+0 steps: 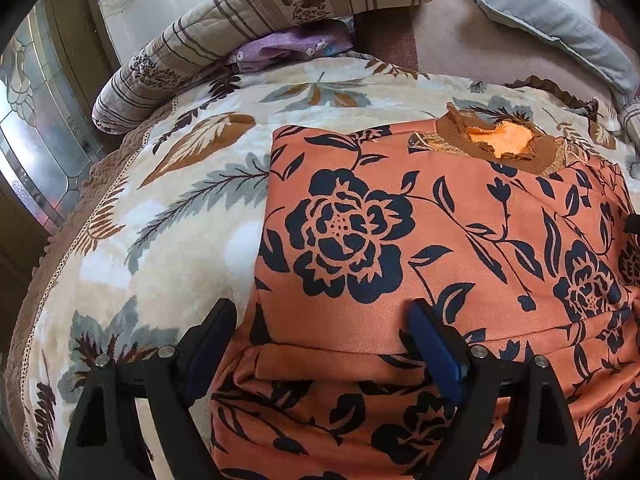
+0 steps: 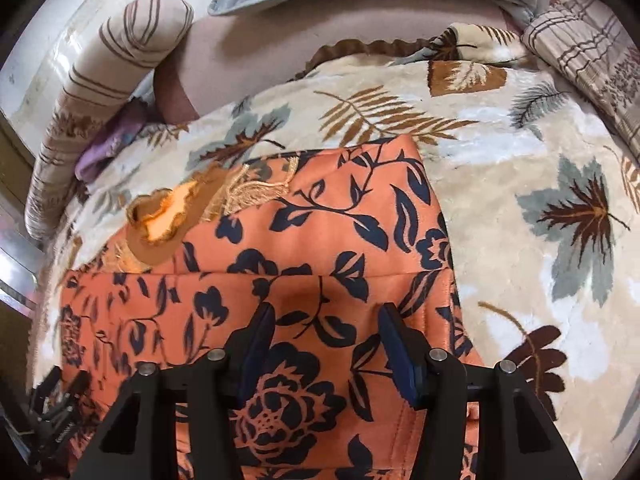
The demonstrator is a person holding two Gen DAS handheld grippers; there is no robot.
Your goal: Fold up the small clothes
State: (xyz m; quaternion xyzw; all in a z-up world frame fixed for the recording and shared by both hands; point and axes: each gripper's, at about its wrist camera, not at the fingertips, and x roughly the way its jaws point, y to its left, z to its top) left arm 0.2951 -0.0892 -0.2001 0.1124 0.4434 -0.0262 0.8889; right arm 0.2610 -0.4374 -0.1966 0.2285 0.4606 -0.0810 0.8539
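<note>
An orange top with dark navy flowers (image 1: 400, 248) lies flat on the bed, its brown ribbed collar (image 1: 500, 144) at the far end and both sides folded in. It also shows in the right wrist view (image 2: 304, 248), with the collar (image 2: 160, 220) at the left. My left gripper (image 1: 324, 312) is open, its jaws spread over the garment's near left part by a folded hem. My right gripper (image 2: 326, 316) is open above the garment's near right part. Neither holds cloth. The left gripper's body (image 2: 56, 412) shows at the lower left of the right wrist view.
A cream blanket with leaf prints (image 1: 168, 184) covers the bed. A striped rolled quilt (image 1: 192, 44), a purple cloth (image 1: 288, 46) and a grey pillow (image 1: 552, 20) lie at the far side. A glass door (image 1: 36, 128) stands at the left.
</note>
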